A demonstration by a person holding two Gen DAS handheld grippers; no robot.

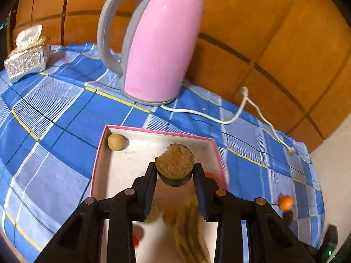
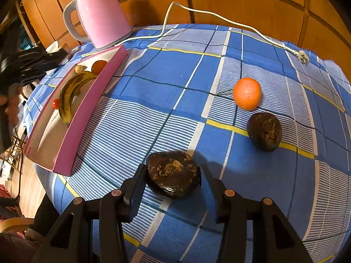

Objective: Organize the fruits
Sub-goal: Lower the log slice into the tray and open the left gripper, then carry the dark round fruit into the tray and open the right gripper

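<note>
My left gripper [image 1: 175, 171] is shut on a round brown fruit [image 1: 175, 162] and holds it above the pink-rimmed box [image 1: 158, 130]. A small tan fruit [image 1: 117, 142] lies in the box's far left corner, and a banana [image 1: 190, 223] lies blurred below the fingers. In the right wrist view the box [image 2: 87, 118] holds a banana [image 2: 70, 92], a small red fruit [image 2: 56, 103], an orange-brown fruit [image 2: 99, 66] and a pale one [image 2: 79, 68]. My right gripper [image 2: 173, 177] stands around a dark fruit [image 2: 173, 174] on the cloth, jaws touching its sides. A second dark fruit [image 2: 264, 134] and an orange [image 2: 247, 93] lie beyond.
A pink kettle [image 1: 158, 48] stands behind the box, and its white cord [image 2: 219, 17] trails over the blue checked tablecloth [image 2: 166, 83] to a plug [image 2: 302, 56]. A tissue box [image 1: 26, 60] sits at the far left. The orange [image 1: 285, 202] shows at the right in the left wrist view.
</note>
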